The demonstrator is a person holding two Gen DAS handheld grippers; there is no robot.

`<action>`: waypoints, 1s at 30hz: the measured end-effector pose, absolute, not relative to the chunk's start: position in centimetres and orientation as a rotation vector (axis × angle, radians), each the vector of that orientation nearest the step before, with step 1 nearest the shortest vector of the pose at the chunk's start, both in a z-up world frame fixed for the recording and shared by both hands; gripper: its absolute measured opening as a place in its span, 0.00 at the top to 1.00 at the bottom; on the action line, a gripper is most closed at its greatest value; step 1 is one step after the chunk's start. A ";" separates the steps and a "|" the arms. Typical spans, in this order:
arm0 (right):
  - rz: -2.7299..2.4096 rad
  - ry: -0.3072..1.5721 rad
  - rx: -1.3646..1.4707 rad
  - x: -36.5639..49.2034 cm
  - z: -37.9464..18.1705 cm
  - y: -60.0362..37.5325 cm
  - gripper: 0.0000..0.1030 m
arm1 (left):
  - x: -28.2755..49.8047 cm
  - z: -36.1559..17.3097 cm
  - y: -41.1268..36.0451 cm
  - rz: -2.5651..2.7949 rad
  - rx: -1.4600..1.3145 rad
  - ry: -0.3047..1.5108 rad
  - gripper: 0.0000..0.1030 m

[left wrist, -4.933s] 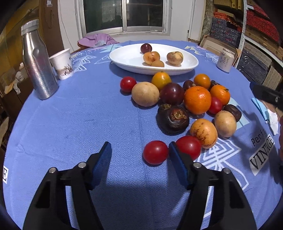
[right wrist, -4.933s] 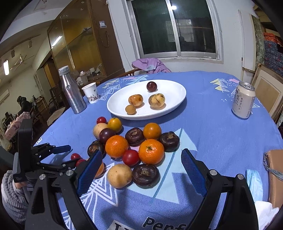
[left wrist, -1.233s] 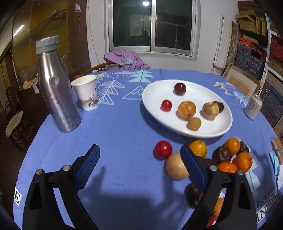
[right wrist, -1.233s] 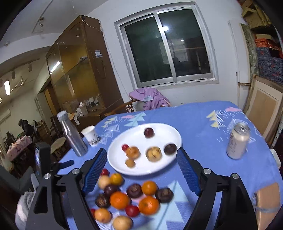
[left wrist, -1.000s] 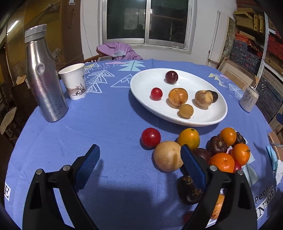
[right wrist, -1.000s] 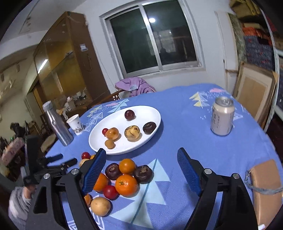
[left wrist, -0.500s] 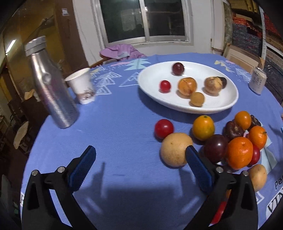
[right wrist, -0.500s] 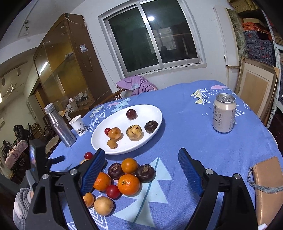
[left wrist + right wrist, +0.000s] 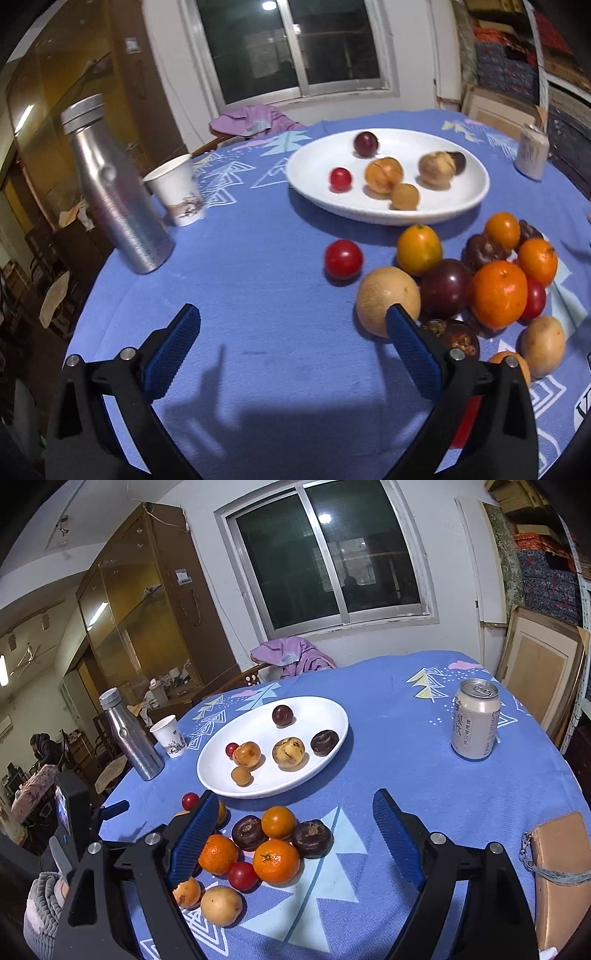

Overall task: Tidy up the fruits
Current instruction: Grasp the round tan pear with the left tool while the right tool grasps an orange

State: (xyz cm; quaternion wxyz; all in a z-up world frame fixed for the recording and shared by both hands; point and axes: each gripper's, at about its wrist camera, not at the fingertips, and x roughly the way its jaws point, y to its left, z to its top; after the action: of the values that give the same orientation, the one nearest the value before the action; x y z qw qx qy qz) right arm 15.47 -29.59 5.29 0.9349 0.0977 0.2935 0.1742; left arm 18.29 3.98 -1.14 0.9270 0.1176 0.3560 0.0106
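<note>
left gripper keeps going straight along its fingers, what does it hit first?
Likely bare blue tablecloth: nothing lies between the open left gripper's jaws. The red tomato sits beyond, slightly right; the tan round fruit is by the right finger. Depth is unclear.

Dim indoor light, fisheye-warped edges

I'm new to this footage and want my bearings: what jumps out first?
A white plate sits mid-table on the blue tablecloth, holding six small fruits. In front of it lies a loose pile of oranges, dark fruits and red tomatoes. Both tongs, left and right, hang open and empty above the cloth.
</note>
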 end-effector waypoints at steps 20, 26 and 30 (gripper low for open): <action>0.397 0.626 0.158 15.3 4.8 -28.4 0.16 | 21.6 -3.0 3.0 -0.132 0.154 0.871 0.53; 0.430 0.725 0.103 15.9 2.9 -27.0 0.45 | 22.5 -3.2 4.7 -0.137 0.047 0.900 0.53; 0.439 0.803 0.050 16.2 0.7 -25.6 0.55 | 22.5 -3.3 4.5 -0.111 0.066 0.901 0.53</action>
State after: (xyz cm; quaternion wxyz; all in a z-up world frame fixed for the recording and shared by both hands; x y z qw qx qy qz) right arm 16.20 -25.57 0.70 0.8967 0.0239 0.3878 0.2120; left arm 22.53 4.51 -3.34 0.8982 0.0321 0.4352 -0.0534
